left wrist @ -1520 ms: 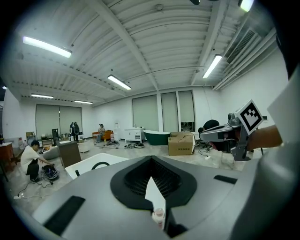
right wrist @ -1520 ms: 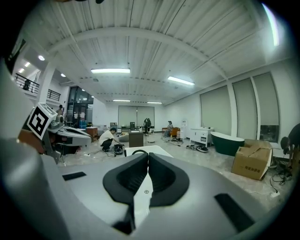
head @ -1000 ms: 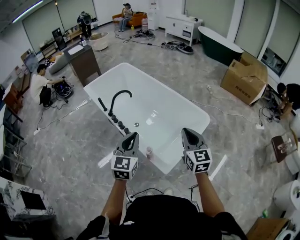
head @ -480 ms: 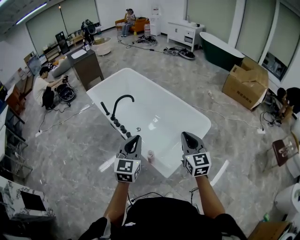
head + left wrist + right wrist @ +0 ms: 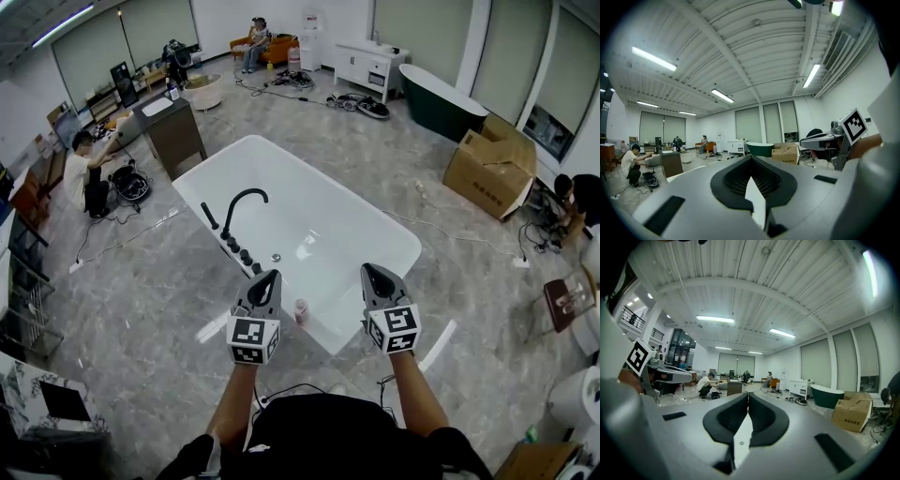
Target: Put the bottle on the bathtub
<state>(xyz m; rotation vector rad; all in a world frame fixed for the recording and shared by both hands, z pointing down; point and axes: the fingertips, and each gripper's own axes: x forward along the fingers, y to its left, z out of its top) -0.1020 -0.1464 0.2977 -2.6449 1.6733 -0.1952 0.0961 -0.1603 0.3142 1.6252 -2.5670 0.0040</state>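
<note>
The left gripper is closed, its jaws pressed together on nothing, and the right gripper is closed and empty too (both are held out level over the near end of the tub). Between them, touching neither, the small bottle stands on the near rim of the white bathtub. A black faucet rises farther along that rim.

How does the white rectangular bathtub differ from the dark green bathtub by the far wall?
The white rectangular bathtub has straight sides; the dark green bathtub is oval. The white bathtub carries a black curved faucet and a small bottle on its rim; the green bathtub shows neither. Both stand on the floor.
</note>
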